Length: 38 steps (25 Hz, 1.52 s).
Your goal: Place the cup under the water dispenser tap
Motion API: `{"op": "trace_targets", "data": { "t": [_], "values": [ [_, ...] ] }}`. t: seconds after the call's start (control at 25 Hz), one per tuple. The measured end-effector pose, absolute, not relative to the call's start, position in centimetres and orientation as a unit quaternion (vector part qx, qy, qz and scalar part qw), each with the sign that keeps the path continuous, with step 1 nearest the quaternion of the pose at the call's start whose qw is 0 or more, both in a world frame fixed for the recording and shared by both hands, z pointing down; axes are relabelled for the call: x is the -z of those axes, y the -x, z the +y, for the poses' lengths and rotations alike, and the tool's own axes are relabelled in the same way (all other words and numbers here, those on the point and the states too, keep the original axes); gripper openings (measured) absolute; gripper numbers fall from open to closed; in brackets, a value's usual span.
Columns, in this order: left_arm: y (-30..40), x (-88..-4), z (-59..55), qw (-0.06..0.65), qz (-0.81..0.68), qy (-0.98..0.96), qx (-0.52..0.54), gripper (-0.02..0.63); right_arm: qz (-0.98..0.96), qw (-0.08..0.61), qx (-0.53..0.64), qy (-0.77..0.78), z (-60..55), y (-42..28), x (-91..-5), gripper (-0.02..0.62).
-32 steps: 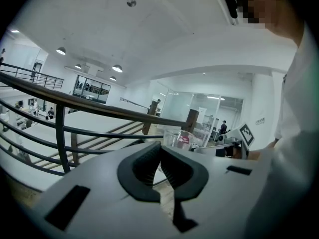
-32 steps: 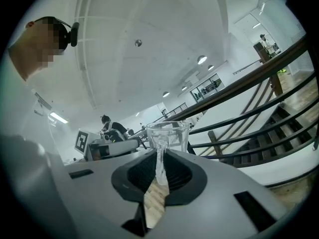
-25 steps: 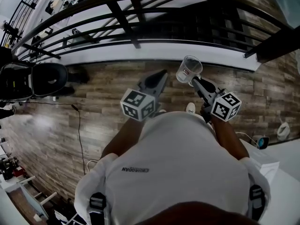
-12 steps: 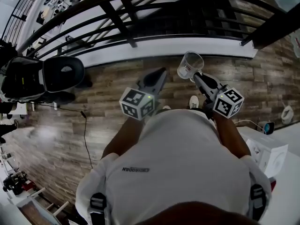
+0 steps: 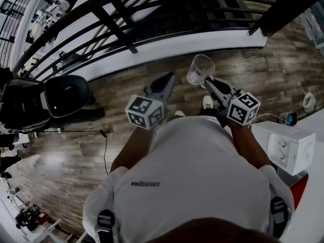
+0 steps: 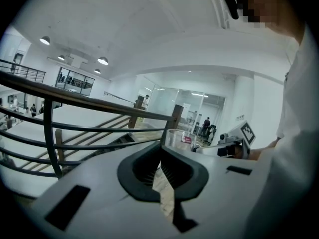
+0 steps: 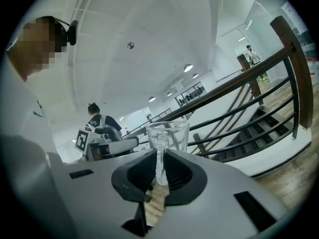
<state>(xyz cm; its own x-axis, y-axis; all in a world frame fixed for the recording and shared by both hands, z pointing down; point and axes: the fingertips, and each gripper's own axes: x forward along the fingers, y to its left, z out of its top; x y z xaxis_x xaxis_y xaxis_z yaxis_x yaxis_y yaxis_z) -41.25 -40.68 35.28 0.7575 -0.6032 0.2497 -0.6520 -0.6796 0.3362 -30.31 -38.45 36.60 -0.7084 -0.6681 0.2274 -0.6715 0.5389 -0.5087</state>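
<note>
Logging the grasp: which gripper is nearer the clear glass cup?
Right. The right gripper is shut on the clear glass cup; the left gripper points alongside, apart from it, empty.

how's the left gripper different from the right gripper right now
The right gripper is shut on the wall of a clear cup; the left gripper is shut on nothing. The left gripper's jaws meet at their tips, while the right gripper's are kept slightly apart by the cup's wall. Shared: both point ahead toward the railing, side by side in front of the person.
</note>
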Motion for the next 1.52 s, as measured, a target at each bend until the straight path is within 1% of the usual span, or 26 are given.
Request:
{"op": "trace_targets", "data": {
  "t": [0.12, 0.36, 0.72, 0.92, 1.08, 1.24, 1.4, 1.52],
  "values": [
    [41.4, -35.5, -40.6, 0.222, -0.333, -0.915, -0.054, -0.005, -0.872, 0.004, -0.293, -0.393, -37.8, 30.2, -37.0, 0.044],
    [42.1, -36.2, -40.3, 0.223, -0.322, -0.918, -0.063, -0.005, -0.866, -0.001, -0.295, -0.405, -37.1, 30.5, -36.9, 0.044],
    [39.4, -35.6, -40.2, 0.216, -0.299, -0.928, -0.053, -0.005, -0.858, 0.0, -0.291, -0.423, -35.4, 28.5, -36.5, 0.044],
    [37.1, -35.5, -40.1, 0.21, -0.273, -0.937, -0.065, -0.005, -0.85, -0.008, -0.286, -0.441, -34.7, 26.7, -35.8, 0.044],
    [33.5, -34.7, -40.2, 0.195, -0.251, -0.945, -0.075, -0.005, -0.84, -0.018, -0.284, -0.462, -33.6, 23.6, -35.2, 0.044],
    [30.2, -34.7, -37.3, 0.193, -0.224, -0.952, -0.082, -0.005, -0.825, -0.024, -0.293, -0.483, -29.8, 21.1, -35.8, 0.044],
    [28.3, -34.3, -35.0, 0.176, -0.201, -0.959, -0.091, -0.005, -0.816, -0.031, -0.294, -0.497, -27.6, 19.6, -35.9, 0.044],
    [26.9, -34.5, -33.8, 0.178, -0.194, -0.96, -0.094, -0.005, -0.811, -0.033, -0.292, -0.506, -26.0, 18.3, -35.9, 0.044]
  ]
}}
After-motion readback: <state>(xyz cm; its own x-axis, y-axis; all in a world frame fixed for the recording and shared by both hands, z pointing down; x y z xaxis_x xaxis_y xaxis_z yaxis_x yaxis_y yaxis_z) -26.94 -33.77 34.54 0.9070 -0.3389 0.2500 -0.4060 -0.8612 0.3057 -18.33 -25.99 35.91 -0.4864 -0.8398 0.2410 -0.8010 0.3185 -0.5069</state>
